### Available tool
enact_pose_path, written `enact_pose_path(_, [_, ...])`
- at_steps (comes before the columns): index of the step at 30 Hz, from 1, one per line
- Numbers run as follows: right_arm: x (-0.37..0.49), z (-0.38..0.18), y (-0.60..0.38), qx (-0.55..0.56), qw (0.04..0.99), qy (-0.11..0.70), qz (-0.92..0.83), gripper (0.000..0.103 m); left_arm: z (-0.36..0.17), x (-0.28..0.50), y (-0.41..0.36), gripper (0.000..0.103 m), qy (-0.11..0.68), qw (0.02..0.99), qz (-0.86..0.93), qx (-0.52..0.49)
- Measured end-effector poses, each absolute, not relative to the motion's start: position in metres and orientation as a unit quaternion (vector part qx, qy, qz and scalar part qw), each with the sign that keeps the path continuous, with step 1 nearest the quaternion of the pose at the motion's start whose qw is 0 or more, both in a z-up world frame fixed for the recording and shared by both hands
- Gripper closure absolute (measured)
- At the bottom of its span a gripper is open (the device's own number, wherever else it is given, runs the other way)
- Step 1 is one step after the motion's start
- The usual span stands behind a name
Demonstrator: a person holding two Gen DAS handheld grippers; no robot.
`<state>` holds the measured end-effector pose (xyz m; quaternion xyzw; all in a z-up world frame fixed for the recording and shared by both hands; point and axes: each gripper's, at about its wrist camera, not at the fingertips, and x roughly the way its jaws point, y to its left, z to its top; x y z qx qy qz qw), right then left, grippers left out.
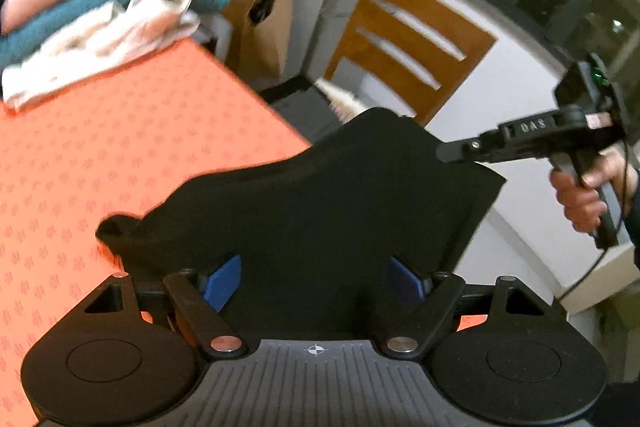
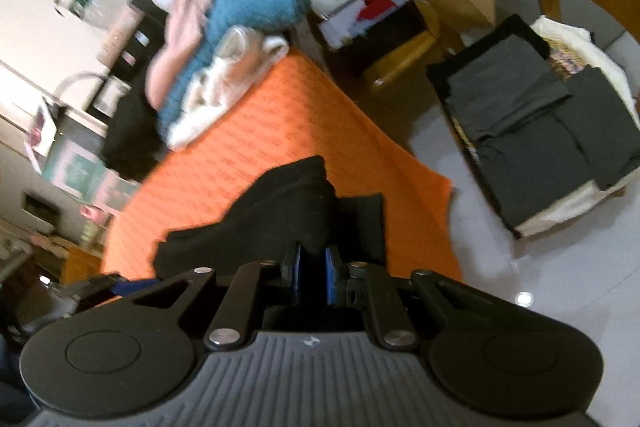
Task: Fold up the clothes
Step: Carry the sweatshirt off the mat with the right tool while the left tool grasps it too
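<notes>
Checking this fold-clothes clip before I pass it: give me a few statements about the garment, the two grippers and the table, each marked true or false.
1. The right gripper is shut on the black garment. True.
2. The left gripper has its fingers closed tight. False: its fingers stand wide apart, with the black garment between them.
3. The table is covered with an orange cloth. True.
4. The far end of the table is bare. False: a pile of clothes, teal, pink and white, lies there.
5. The black garment lies flat and fully folded. False: it is bunched and partly hangs past the table's edge.
</notes>
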<state>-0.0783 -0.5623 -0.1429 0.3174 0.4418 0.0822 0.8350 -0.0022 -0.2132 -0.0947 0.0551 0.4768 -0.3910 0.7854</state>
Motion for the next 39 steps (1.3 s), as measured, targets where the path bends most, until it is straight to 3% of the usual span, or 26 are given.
enact_pose_path(7, [-0.079, -0.121, -0.540, 0.205, 0.870, 0.444, 0.056, 0.077, -0.101, -0.015, -0.221, 0.021, 0.467, 0.788, -0.389, 0.096])
enact_pose_path(13, [-0.102, -0.077, -0.508, 0.102, 0.895, 0.426, 0.082, 0.076, -0.090, -0.025, -0.211, 0.021, 0.457, 0.782, -0.413, 0.093])
enact_pose_path(26, [-0.106, -0.128, -0.431, -0.061, 0.877, 0.467, 0.100, 0.077, -0.123, -0.049, -0.226, 0.018, 0.447, 0.762, -0.424, 0.198])
enact_pose_path(29, [-0.104, -0.125, -0.435, -0.051, 0.877, 0.466, 0.101, 0.077, -0.120, -0.052, -0.226, 0.018, 0.444, 0.762, -0.423, 0.206])
enact_pose_path(34, [-0.108, -0.101, -0.469, 0.027, 0.890, 0.446, 0.087, 0.075, -0.100, -0.046, -0.196, 0.018, 0.454, 0.789, -0.392, 0.134])
enact_pose_path(39, [-0.105, -0.103, -0.517, 0.119, 0.886, 0.443, 0.065, 0.053, -0.099, -0.025, -0.159, 0.016, 0.489, 0.808, -0.327, 0.035])
